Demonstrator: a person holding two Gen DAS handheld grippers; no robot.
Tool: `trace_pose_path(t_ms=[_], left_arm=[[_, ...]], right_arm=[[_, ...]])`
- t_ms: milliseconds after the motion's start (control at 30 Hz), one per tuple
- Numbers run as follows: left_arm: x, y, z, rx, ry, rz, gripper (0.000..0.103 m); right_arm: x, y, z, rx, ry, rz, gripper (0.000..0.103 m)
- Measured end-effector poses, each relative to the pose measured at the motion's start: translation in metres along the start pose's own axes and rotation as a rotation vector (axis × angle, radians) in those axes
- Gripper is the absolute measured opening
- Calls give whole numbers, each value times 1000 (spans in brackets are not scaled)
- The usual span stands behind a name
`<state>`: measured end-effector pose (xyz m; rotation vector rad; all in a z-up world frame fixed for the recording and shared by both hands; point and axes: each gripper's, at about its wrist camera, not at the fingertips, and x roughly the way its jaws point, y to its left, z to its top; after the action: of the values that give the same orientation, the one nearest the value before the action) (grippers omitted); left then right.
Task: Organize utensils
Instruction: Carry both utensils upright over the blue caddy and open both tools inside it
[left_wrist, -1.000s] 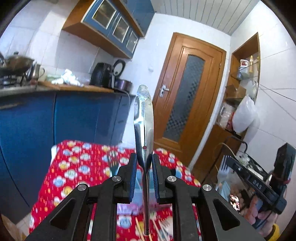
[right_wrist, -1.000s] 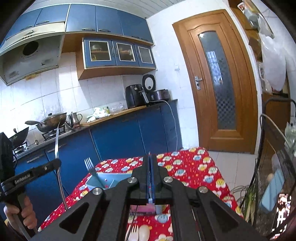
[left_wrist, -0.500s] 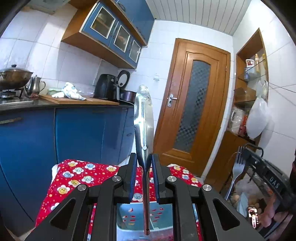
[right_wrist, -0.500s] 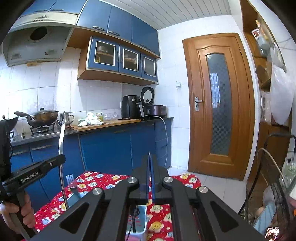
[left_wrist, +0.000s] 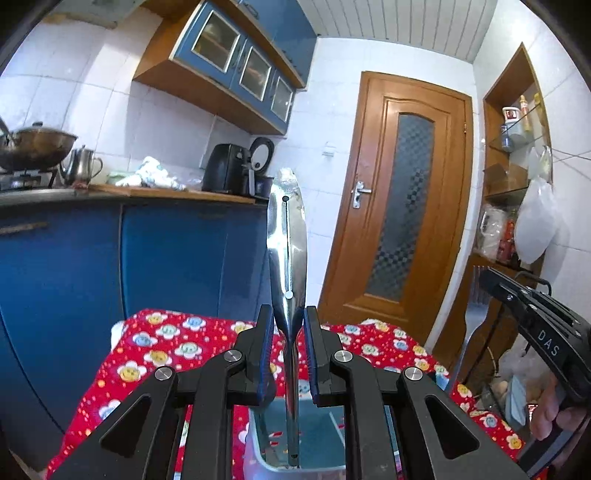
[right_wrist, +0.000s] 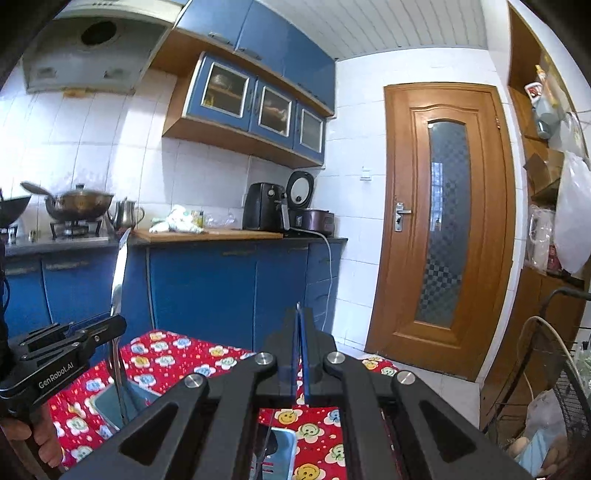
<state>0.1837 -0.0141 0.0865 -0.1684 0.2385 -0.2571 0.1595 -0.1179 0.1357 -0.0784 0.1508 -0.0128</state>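
Note:
My left gripper (left_wrist: 288, 314) is shut on a steel knife (left_wrist: 286, 240) held upright, blade up. The knife's lower end hangs inside a light-blue utensil tray (left_wrist: 332, 467) on the red flowered tablecloth (left_wrist: 166, 350). In the right wrist view the same left gripper (right_wrist: 120, 326) and the knife (right_wrist: 119, 266) stand at the left, over the tray (right_wrist: 105, 404). My right gripper (right_wrist: 299, 314) is shut with its pads pressed together. The left wrist view shows the right gripper (left_wrist: 487, 277) holding a fork (left_wrist: 469, 332), tines up, to the right of the tray.
Blue base cabinets (right_wrist: 207, 291) and a counter with an air fryer (right_wrist: 262, 206) and a wok (right_wrist: 79, 203) stand behind the table. A wooden door (right_wrist: 443, 229) is at the back right. A wire rack (right_wrist: 554, 369) stands right of the table.
The left gripper has sunk with the knife, whose lower end now hangs in the tray. The right gripper with the fork has drifted sideways and rolled more level.

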Motion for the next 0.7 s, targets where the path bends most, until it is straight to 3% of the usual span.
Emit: trace_pose_path(t_ms=[300,367,433,533,700], left_arm=[[4,0,-21,11,62,-1,17],[4,1,-21,-1,79,-11,19],[2,1,-21,-10,91,-18,27],[-2,0,-20,-18,104,-26,37],[-11,-3,-19,-17,122,-47,41]], right_arm=[[17,12,-22,19,91,99,3],[17,11,-23,40,103,119,8],[15,10,-24,53,104,135,22],[9,9,-23,72,101,150,26],[-4,1,-20,118,96,168,30]])
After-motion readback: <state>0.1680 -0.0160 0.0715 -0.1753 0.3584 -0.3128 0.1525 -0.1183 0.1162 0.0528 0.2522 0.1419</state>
